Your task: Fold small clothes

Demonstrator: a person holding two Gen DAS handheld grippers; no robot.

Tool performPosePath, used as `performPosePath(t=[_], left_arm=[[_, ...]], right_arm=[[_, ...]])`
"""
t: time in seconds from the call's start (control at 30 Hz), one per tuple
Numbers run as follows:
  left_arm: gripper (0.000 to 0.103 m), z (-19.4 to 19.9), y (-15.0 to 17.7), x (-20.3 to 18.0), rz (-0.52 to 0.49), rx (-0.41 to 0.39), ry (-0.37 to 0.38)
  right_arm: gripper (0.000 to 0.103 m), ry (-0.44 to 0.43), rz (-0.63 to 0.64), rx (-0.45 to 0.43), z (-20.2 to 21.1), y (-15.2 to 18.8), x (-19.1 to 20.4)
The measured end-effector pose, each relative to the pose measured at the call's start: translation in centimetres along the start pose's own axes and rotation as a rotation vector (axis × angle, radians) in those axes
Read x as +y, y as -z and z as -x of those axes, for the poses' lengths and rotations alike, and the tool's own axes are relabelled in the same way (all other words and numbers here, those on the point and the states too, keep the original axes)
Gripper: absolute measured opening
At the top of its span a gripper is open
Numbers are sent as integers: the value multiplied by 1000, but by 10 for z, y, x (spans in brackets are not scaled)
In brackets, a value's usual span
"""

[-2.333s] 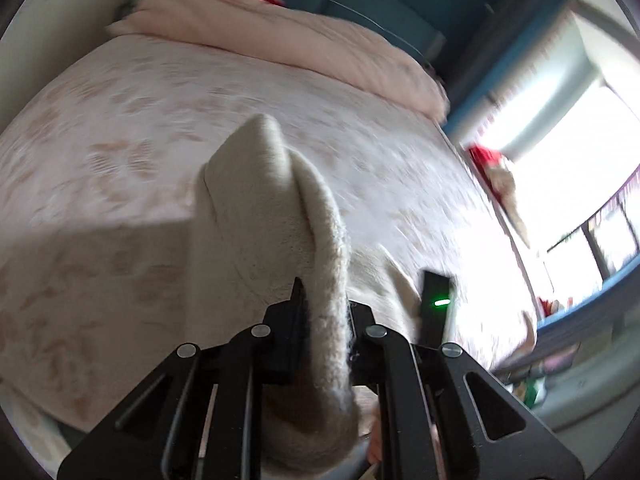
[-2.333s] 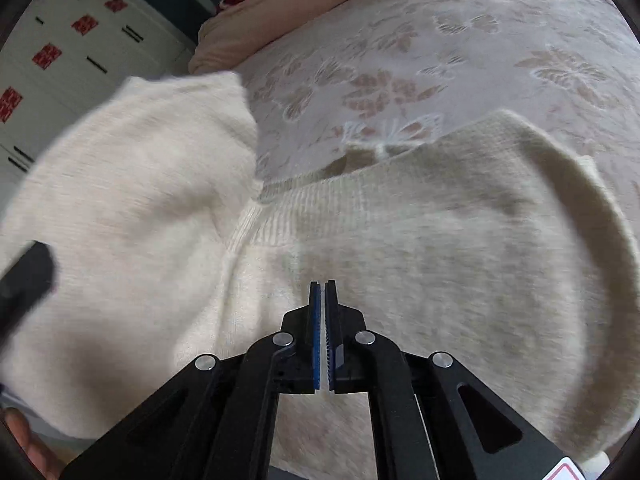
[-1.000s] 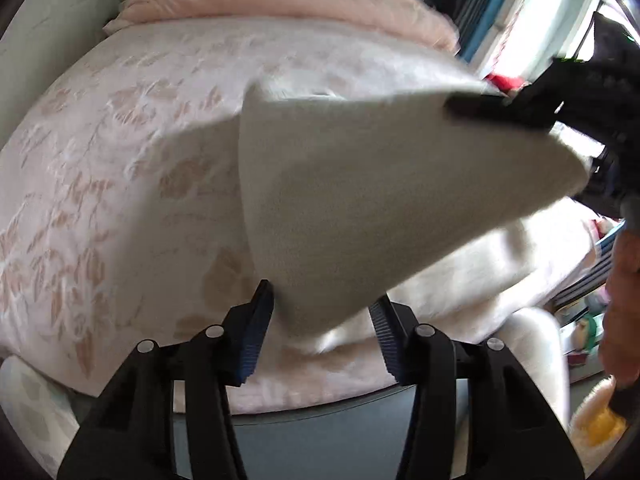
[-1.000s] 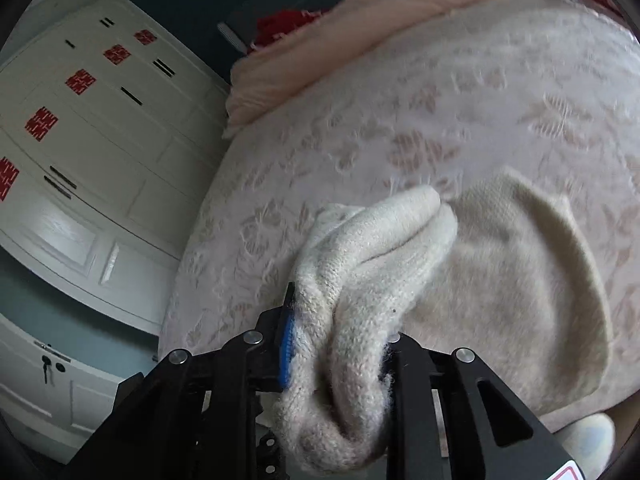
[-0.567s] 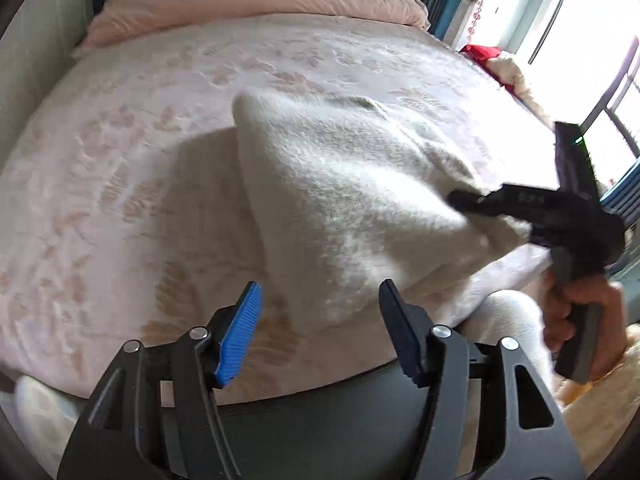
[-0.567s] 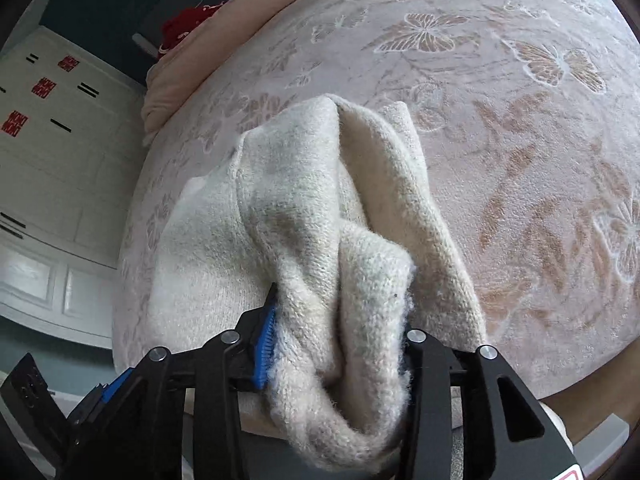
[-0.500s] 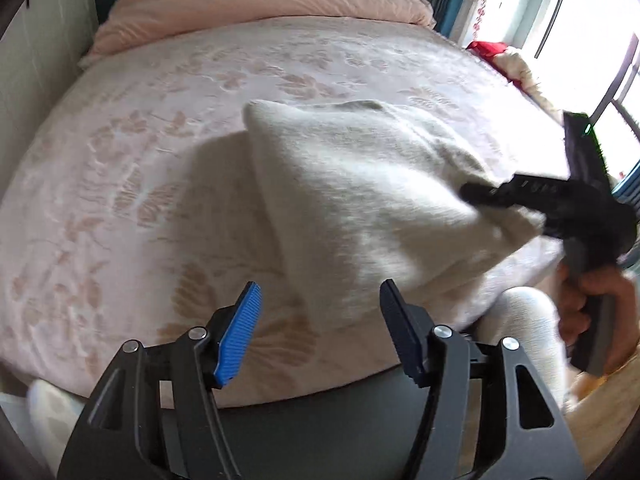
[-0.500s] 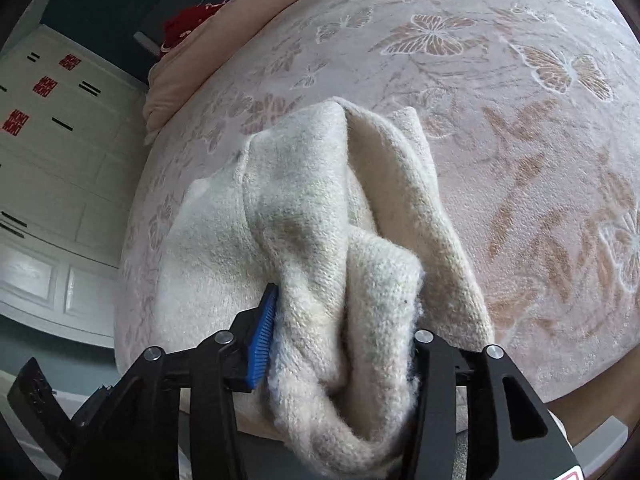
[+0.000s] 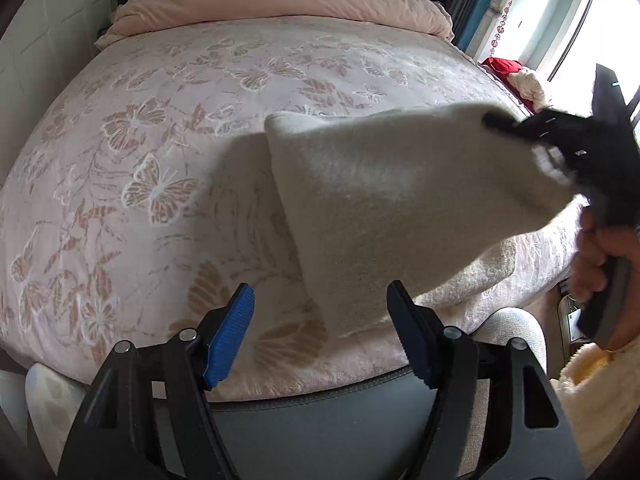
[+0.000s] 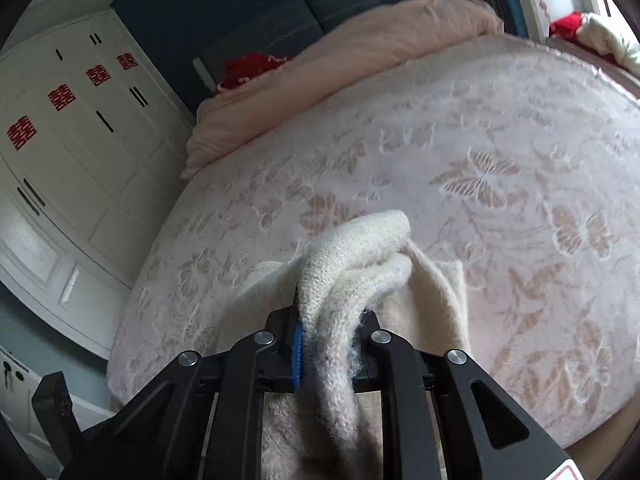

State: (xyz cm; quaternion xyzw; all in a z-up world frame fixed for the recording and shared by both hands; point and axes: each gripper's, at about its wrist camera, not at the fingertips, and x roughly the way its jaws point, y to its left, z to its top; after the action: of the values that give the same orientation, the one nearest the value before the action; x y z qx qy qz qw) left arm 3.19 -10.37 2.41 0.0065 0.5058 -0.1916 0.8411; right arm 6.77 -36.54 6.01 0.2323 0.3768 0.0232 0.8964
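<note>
A cream knitted sweater (image 9: 380,200) hangs stretched over the bed (image 9: 160,140), lifted at its right end. My right gripper (image 9: 489,120) holds that end, with a hand (image 9: 596,256) on its handle. In the right wrist view my right gripper (image 10: 332,312) is closing, its pads pressing a bunched fold of the sweater (image 10: 360,248). My left gripper (image 9: 320,292) is opening near the bed's front edge. The sweater's lower corner hangs beyond its blue pads (image 9: 230,336), and neither pad touches it.
A rolled pink duvet (image 9: 280,0) lies across the head of the bed. White wardrobe doors (image 10: 60,140) stand to the left. A bright window (image 9: 580,20) and red and white cloth (image 9: 516,76) are at the right. The dark bed frame (image 9: 320,412) runs below the left gripper.
The left jaws have spread wider and let go of the sweater. The right jaws have narrowed onto the bunched fold and lifted that end off the bed.
</note>
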Motion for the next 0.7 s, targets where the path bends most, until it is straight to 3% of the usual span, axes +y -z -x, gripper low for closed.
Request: performPosePath(t=[0.07, 0.13, 0.17, 0.23, 0.27, 0.33, 0.37, 0.43, 0.5, 0.63, 0.7], left_arm=[[68, -3, 1, -2, -4, 1, 0], [68, -8, 1, -3, -3, 10, 4], [68, -12, 2, -4, -4, 18, 4], [68, -19, 2, -9, -9, 39, 12], [68, -20, 3, -12, -11, 42, 14], [69, -20, 4, -16, -27, 45, 10], [71, -21, 5, -19, -47, 50, 2], [72, -23, 9, -21, -80, 59, -18], [72, -23, 15, -18, -86, 72, -32], [72, -17, 25, 8, -26, 98, -42], [72, -9, 25, 20, -2, 84, -56]], right_arm=[[15, 118, 34, 38, -12, 14, -19], [17, 213, 13, 223, -60, 39, -59], [18, 216, -26, 288, -76, 51, -75], [23, 133, -129, 195, -52, 49, -84], [24, 131, -148, 162, -39, 44, -82], [36, 192, -117, 71, -8, 33, -67], [38, 191, -85, 39, 5, 28, -56], [38, 134, -24, 38, 18, 25, -34], [38, 42, 52, 90, 23, 39, -4], [38, -148, 150, 269, 1, 110, 41], [38, -172, 192, 351, -19, 143, 60]])
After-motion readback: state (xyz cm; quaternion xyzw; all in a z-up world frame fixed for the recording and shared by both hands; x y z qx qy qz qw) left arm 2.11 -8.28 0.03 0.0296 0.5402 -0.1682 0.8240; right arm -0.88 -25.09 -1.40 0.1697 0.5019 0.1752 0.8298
